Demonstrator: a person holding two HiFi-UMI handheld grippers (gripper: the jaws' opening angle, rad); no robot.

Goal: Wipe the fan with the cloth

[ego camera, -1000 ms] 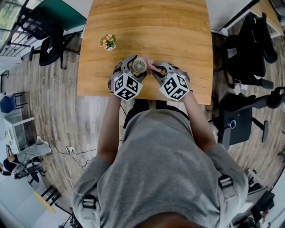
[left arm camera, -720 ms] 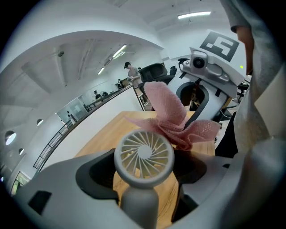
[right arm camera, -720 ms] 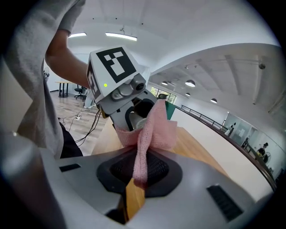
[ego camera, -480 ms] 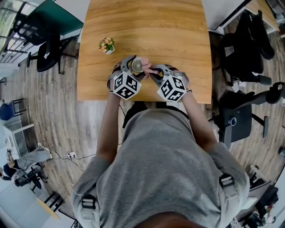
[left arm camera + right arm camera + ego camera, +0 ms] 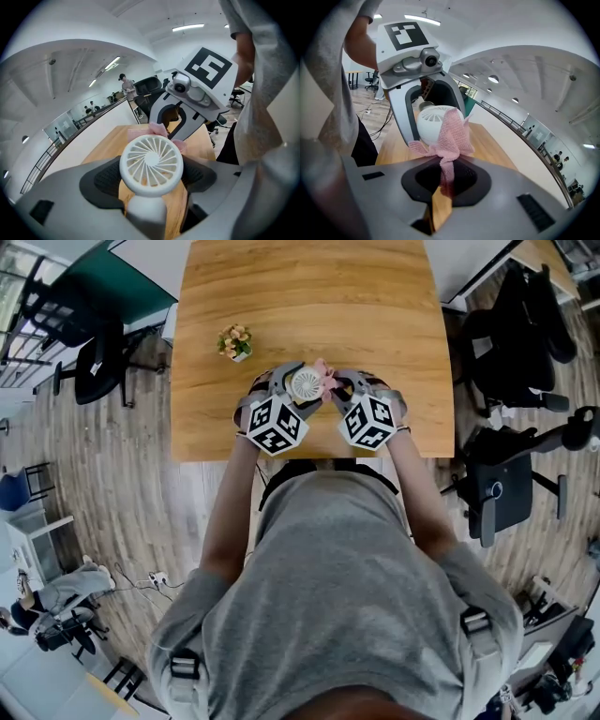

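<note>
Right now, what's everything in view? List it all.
fan: one, white, in the left gripper
cloth: one, pink, in the right gripper, up against the fan
flower pot: one, small, on the table left of the fan
table: one, light wood
office chairs: several, black, on the floor either side of the table
left gripper: grey, shut on the fan
right gripper: grey, shut on the cloth

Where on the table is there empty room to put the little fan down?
The whole far half of the table, beyond the flower pot, is bare. So is the narrow strip between the right gripper and the table's right edge. It is crowded mid-front, where the left gripper holds the fan, with the cloth up against it.
</note>
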